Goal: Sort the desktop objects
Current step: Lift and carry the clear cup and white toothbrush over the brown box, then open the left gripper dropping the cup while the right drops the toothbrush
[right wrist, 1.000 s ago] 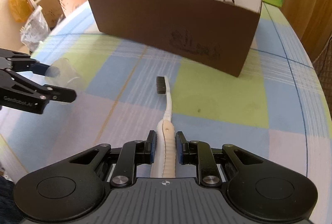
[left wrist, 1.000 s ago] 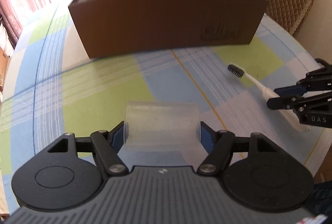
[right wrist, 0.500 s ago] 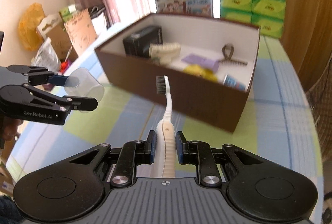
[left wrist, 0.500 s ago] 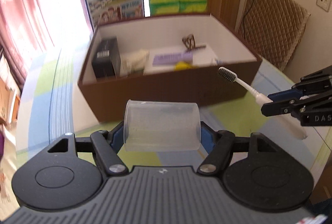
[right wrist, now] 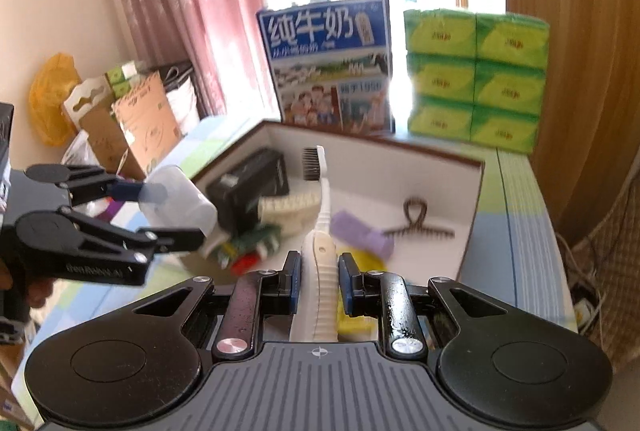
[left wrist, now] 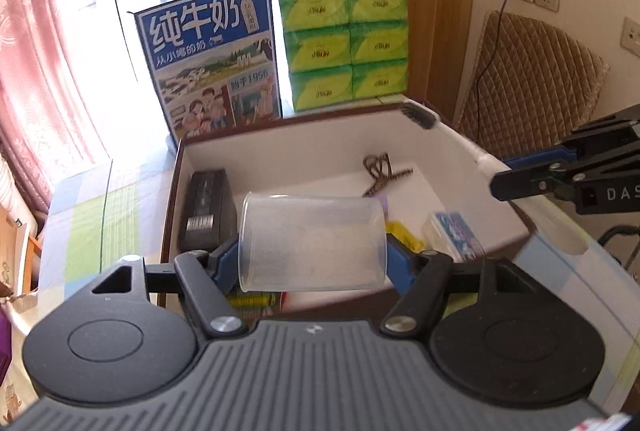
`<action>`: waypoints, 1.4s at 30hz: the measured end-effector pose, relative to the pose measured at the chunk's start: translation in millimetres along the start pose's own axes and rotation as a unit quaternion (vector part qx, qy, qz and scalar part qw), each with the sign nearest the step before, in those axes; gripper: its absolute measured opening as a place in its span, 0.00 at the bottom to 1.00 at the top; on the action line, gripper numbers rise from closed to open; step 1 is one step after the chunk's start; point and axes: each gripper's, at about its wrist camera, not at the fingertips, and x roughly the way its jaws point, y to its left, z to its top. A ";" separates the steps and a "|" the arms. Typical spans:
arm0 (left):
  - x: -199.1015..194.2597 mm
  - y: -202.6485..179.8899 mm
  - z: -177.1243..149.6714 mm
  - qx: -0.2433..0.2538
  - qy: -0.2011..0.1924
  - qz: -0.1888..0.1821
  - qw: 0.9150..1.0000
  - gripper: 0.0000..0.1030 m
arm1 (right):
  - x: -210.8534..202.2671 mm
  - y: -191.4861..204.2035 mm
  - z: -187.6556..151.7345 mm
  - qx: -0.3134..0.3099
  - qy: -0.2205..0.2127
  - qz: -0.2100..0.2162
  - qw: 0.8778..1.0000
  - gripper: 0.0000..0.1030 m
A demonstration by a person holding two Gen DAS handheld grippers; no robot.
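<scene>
Left gripper (left wrist: 312,263) clamps a clear cup (left wrist: 312,241); right gripper (right wrist: 319,281) pinches a toothbrush (right wrist: 320,231) — both over the box (left wrist: 500,207) ahead. Risk: the slick, thin cup slipping out early.

A clear, smooth plastic cup (left wrist: 312,243); a white plastic toothbrush (right wrist: 320,255) with ribbed grip; matt brown box (left wrist: 460,167).

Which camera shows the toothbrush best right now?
The right wrist view: the toothbrush runs down its middle, handle clamped in the right gripper, bristles over the box. The left wrist view catches only its blurred bristle head and part of its white handle.
</scene>
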 end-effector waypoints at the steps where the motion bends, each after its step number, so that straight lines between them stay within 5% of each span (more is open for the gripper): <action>1: 5.2 2.1 5.4 -0.001 0.001 -0.003 1.000 0.67 | 4.2 -2.1 6.8 0.001 -0.002 0.000 1.000 0.16; 10: 62.1 4.6 31.2 0.017 0.039 -0.007 0.999 0.67 | 49.9 -22.8 42.6 0.031 0.008 -0.007 0.999 0.16; 22: 122.2 -3.0 20.6 0.044 0.104 -0.034 0.993 0.67 | 101.8 -46.2 33.5 0.068 0.056 -0.022 0.996 0.16; 30: 137.3 1.1 16.2 0.049 0.127 -0.044 0.990 0.66 | 118.4 -54.3 26.8 0.078 0.074 -0.024 0.994 0.16; 42: 126.9 23.0 23.4 0.029 0.111 -0.033 0.993 0.67 | 132.2 -47.0 22.2 0.073 0.090 -0.014 0.993 0.17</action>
